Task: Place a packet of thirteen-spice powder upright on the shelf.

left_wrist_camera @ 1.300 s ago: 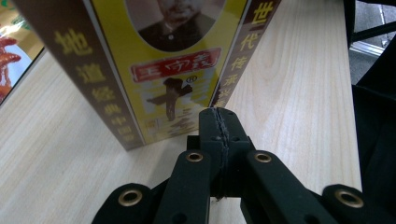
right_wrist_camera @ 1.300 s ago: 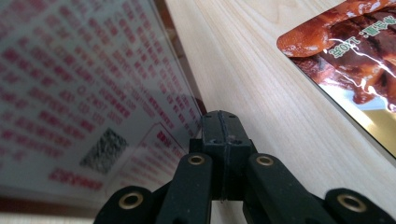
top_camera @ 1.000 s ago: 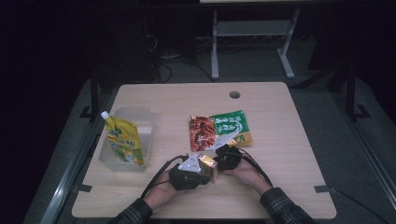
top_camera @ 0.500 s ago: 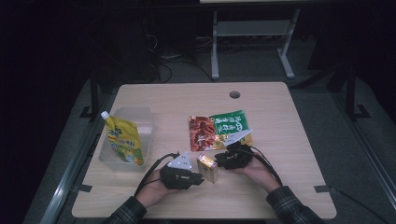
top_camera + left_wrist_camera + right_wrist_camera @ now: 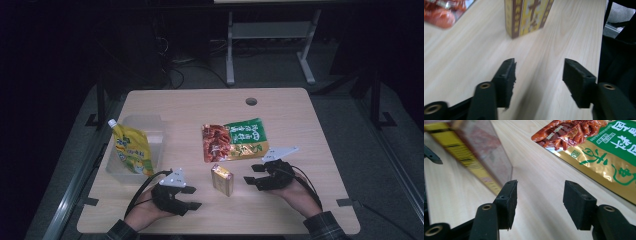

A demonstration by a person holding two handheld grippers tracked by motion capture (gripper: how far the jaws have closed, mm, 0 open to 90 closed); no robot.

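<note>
Small yellow box (image 5: 222,179) stands upright near the desk's (image 5: 300,120) front edge — between both grippers, touching neither. Left gripper (image 5: 192,197) and right gripper (image 5: 250,179) both released, jaws spread, empty.

**Occlusions and crops**

Left gripper view: yellow box (image 5: 527,16) cut off by the top edge, print blurred. Red snack pack (image 5: 445,11) clipped at the top-left corner. Right gripper view: same box blurred and cropped top-left; green-gold pouch (image 5: 604,152) runs off right. High view: pouch lettering too small to read.
</note>
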